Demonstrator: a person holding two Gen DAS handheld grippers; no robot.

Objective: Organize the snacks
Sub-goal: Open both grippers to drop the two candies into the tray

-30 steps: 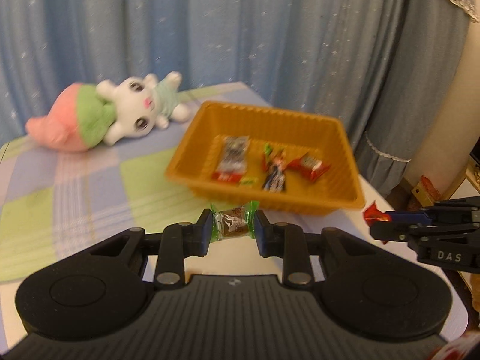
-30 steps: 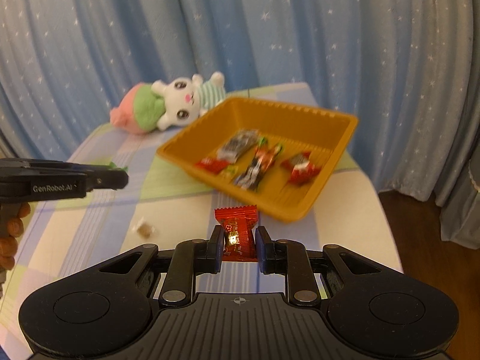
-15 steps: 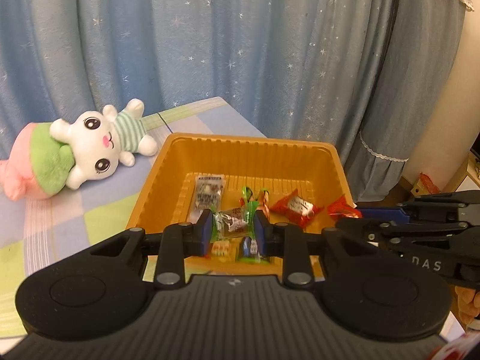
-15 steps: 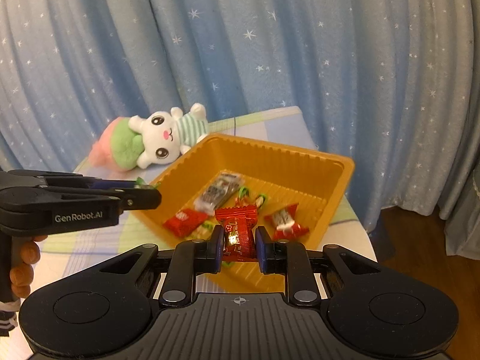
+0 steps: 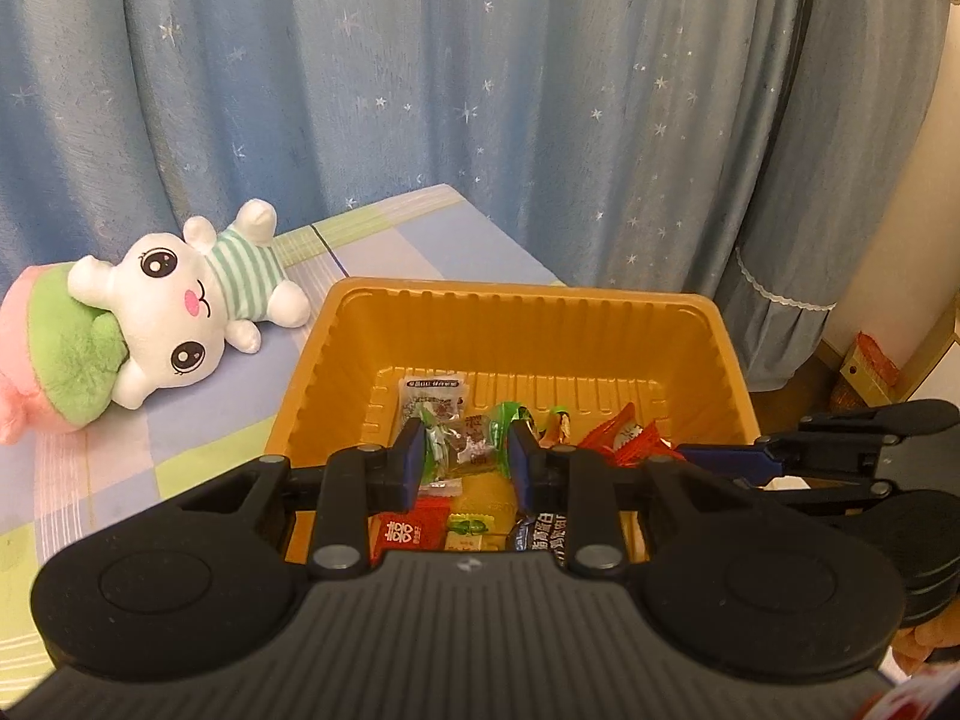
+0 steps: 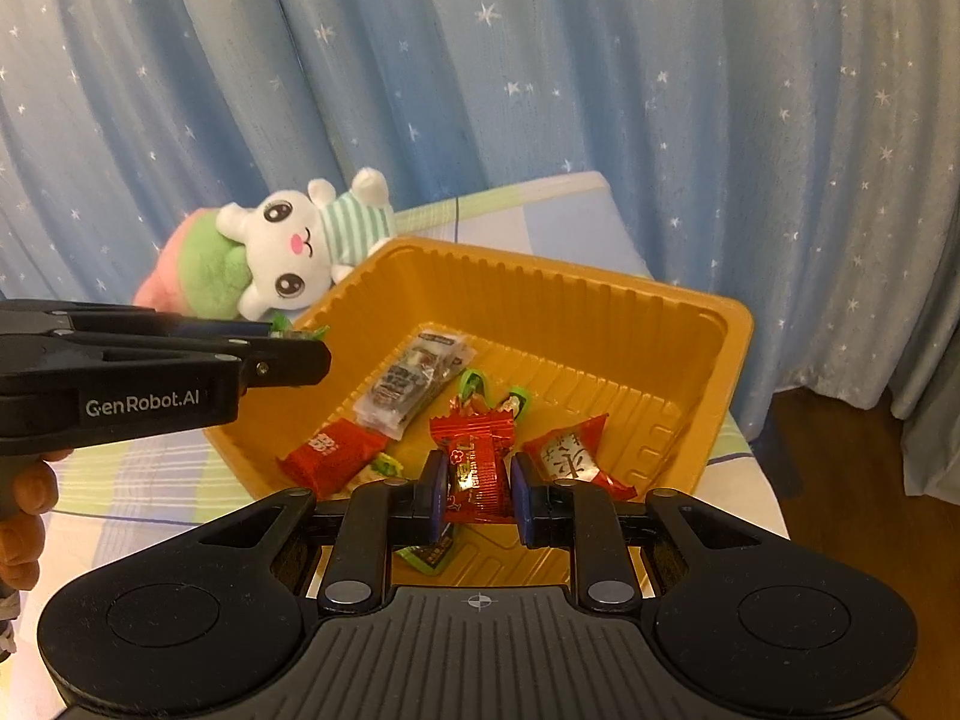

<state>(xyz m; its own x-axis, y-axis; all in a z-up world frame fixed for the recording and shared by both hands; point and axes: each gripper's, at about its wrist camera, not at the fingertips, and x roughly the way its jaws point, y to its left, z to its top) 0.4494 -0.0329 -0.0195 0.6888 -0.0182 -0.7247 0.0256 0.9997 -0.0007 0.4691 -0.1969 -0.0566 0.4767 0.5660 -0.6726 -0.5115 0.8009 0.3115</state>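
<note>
Above the orange tray [image 5: 726, 354], left tongs [image 5: 462, 456] pinch a green-ended candy [image 5: 474, 441], right tongs [image 6: 478, 489] a red candy [image 6: 474, 468]; best released low, over bare floor.

White lettering "GenRobot.AI" is printed on the side of the black plastic left gripper [image 6: 300, 333], as seen from the right wrist view. A red rectangular snack packet [image 5: 410, 531] lying in the orange ribbed plastic tray [image 5: 522, 324] carries a white double-happiness character (囍). A dark blue snack wrapper [image 5: 543, 534] in the same tray carries white Chinese characters, too partly hidden to read. The clear long snack packet [image 6: 414, 381] and the remaining red wrappers bear print too small to read.
</note>
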